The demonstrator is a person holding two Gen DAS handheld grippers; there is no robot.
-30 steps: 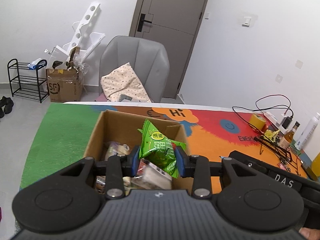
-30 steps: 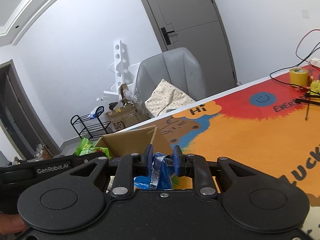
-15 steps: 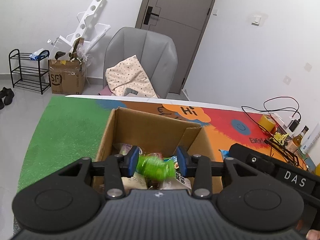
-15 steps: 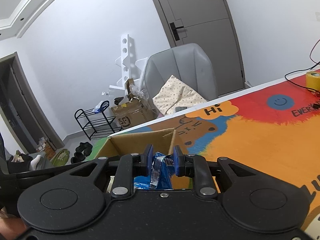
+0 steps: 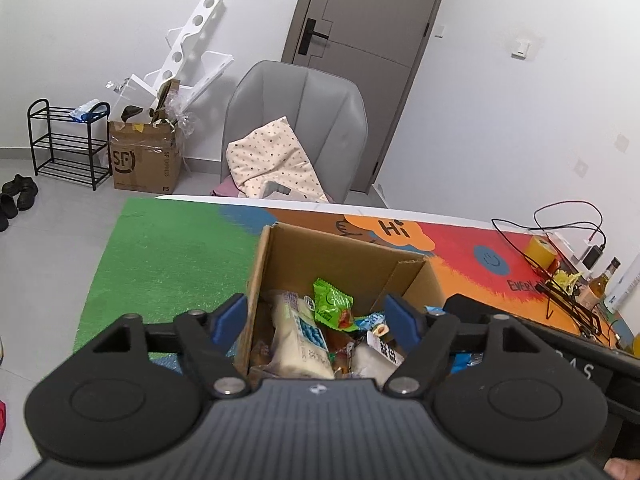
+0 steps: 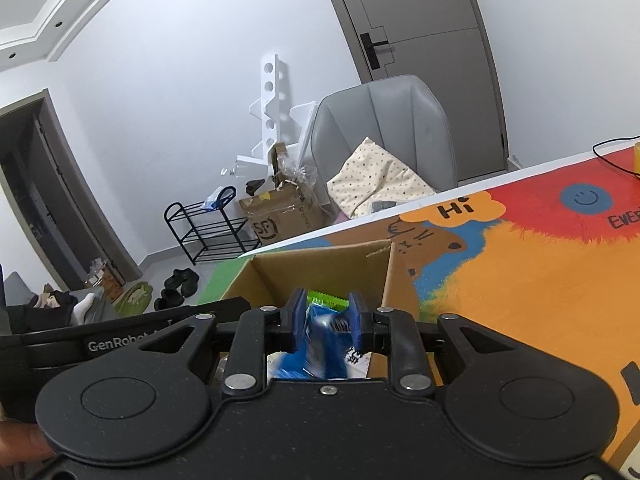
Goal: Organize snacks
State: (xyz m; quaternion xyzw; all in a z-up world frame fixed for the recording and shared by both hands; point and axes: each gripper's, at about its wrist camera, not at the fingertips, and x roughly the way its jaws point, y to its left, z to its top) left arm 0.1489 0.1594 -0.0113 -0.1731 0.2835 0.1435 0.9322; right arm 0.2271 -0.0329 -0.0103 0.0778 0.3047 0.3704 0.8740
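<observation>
Over the cardboard box (image 5: pixel 340 256) — green packet (image 5: pixel 332 308) below the opening left hand-held gripper (image 5: pixel 316 320), blue packet (image 6: pixel 324 336) between the right hand-held gripper's (image 6: pixel 326 320) parting pads

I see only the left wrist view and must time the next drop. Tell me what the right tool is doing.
Observer: The right tool has a blue packet between its jaws, which are opening.
Operator: Say where it hangs.
Observer: Over the open cardboard box, close to its right wall.
Operator: Report whether the packet looks steady.
Observer: No. It is blurred while the tool is sharp, so it is probably slipping free.
</observation>
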